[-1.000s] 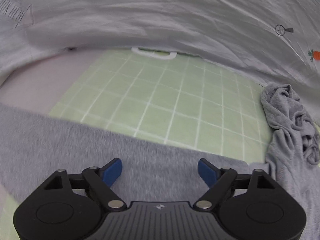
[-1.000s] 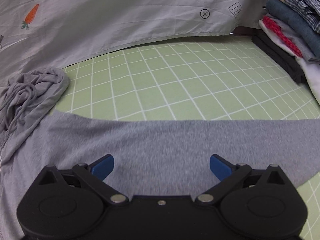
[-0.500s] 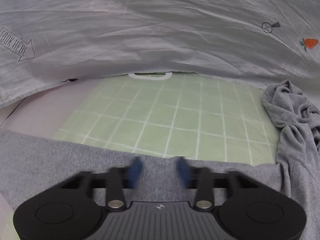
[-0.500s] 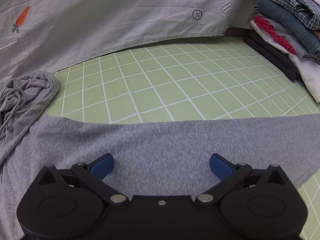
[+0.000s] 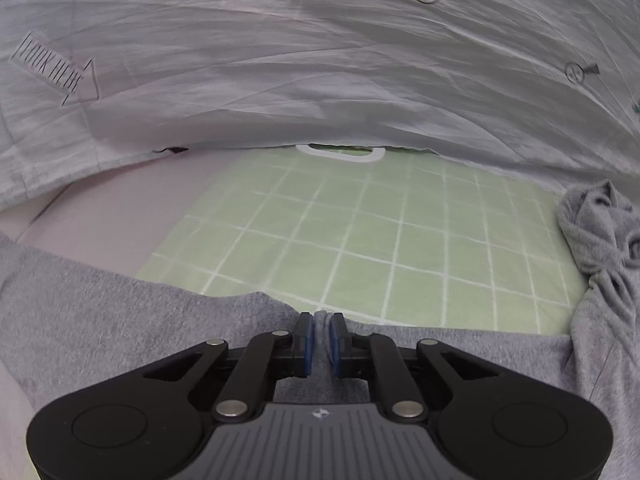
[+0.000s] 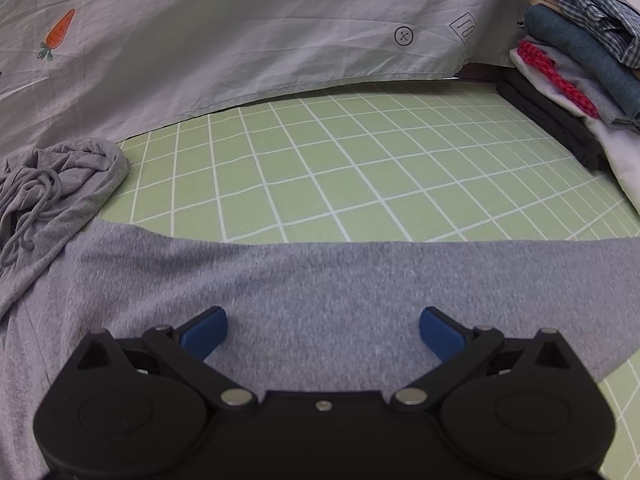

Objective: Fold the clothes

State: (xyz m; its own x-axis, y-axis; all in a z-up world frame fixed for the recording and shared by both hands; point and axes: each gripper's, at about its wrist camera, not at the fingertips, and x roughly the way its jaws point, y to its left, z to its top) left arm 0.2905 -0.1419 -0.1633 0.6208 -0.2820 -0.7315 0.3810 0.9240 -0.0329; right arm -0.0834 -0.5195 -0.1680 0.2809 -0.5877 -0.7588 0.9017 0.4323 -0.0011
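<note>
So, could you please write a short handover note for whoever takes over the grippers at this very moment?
Left gripper: shut, pinching a small ridge at the far edge of the grey garment.
Right gripper: open, fingers wide apart over the same garment's flat cloth, gripping nothing.
The garment lies across the near side of the green grid mat; its bunched end with a drawstring sits between the two grippers.
A stack of folded clothes stands at the mat's far right.
Done: left pinch taken. No fold shows yet.
Left: probably close the right gripper on that edge, then fold.
</note>
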